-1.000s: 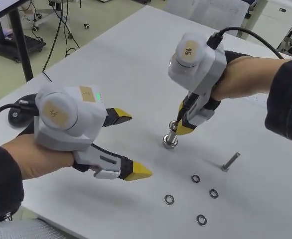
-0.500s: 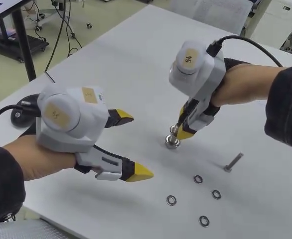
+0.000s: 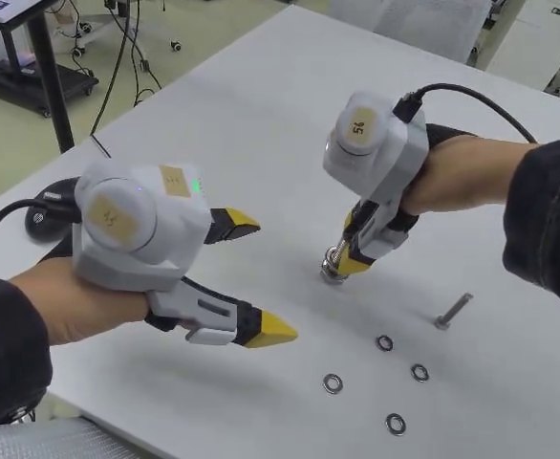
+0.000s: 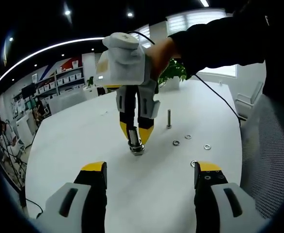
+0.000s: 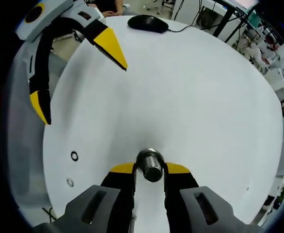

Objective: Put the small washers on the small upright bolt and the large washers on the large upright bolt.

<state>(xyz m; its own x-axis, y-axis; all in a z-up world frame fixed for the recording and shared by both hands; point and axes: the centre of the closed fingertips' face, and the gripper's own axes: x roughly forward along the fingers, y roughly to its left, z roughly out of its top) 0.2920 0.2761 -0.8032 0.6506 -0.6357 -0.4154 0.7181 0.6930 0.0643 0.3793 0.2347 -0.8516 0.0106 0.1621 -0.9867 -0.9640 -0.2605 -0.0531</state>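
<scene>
Steadying the large bolt (image 5: 151, 170) looks like the step in hand. The right gripper (image 3: 345, 260) points down at it mid-table, jaws clamped on the shaft, with the bolt's base on the table (image 3: 261, 115). The left gripper (image 3: 252, 275) hovers near and to the left, jaws spread wide and holding nothing. To the right stands the small bolt (image 3: 452, 311), upright and bare. Four washers (image 3: 384, 342) lie loose on the near side, nearer than both bolts, none touching another. None seems threaded yet, though I cannot tell whether anything sits at the large bolt's base. Next, I judge, the right jaws must let go without tipping the bolt. Then a gripper must pinch one flat washer by its rim, judge its size, and lower it squarely over the matching bolt.
</scene>
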